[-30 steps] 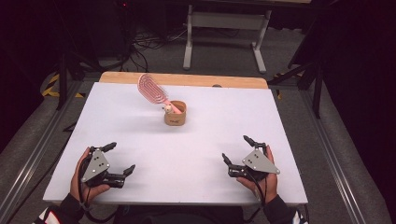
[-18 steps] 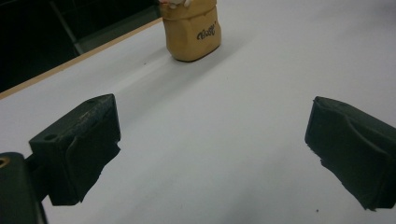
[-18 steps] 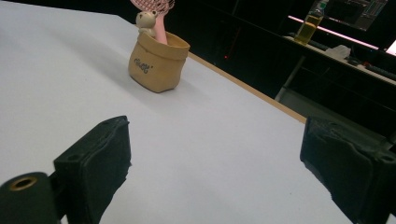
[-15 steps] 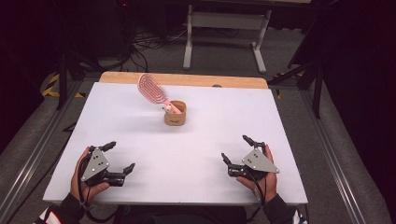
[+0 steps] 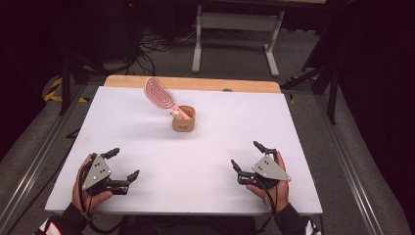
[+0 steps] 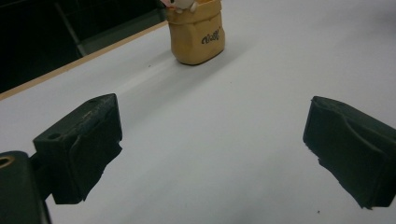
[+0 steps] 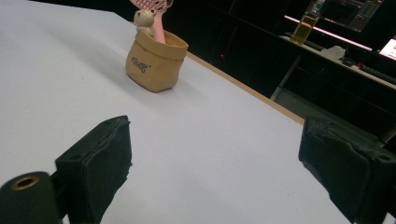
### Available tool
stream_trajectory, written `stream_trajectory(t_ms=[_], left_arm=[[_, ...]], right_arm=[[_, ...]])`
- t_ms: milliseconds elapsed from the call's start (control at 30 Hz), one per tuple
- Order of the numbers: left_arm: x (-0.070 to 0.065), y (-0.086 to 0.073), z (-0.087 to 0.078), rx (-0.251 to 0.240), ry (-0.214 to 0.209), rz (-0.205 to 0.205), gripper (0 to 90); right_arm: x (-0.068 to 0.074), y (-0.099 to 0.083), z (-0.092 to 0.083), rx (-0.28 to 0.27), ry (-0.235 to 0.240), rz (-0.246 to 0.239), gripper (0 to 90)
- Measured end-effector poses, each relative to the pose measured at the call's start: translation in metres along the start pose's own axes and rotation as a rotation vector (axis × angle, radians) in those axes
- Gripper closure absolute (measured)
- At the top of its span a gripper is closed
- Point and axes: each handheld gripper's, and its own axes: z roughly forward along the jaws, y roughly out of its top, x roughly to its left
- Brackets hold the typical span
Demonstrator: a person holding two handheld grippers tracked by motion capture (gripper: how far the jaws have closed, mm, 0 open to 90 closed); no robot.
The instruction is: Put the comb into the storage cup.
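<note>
While resting low over the near edge of the white table (image 5: 293, 127): left gripper (image 5: 122, 164) and right gripper (image 5: 248, 156), each hand-held, jaws spread wide, nothing between them. Tan pouch-shaped holder (image 5: 184, 119) upright toward the far middle of the table, well apart from both grippers and ahead of their fingertips (image 6: 84, 144). Pink hairbrush (image 5: 160, 94) standing in the holder, handle down, head tilted up and to the left. Seen beyond the open jaws in both gripper views, near the top.
</note>
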Motion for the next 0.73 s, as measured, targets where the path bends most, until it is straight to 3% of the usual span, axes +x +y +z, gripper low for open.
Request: stream_trajectory(t_ms=[533, 733], left_arm=[[0.0052, 0.0009, 0.0014, 0.008, 0.004, -0.012, 6.2], [0.0055, 0.0009, 0.0042, 0.002, -0.004, -0.015, 6.7]], right_arm=[[-0.0043, -0.0028, 0.0001, 0.005, -0.002, 0.007, 10.8], [-0.0094, -0.0066, 0.0013, 0.017, -0.006, 0.047, 10.9]])
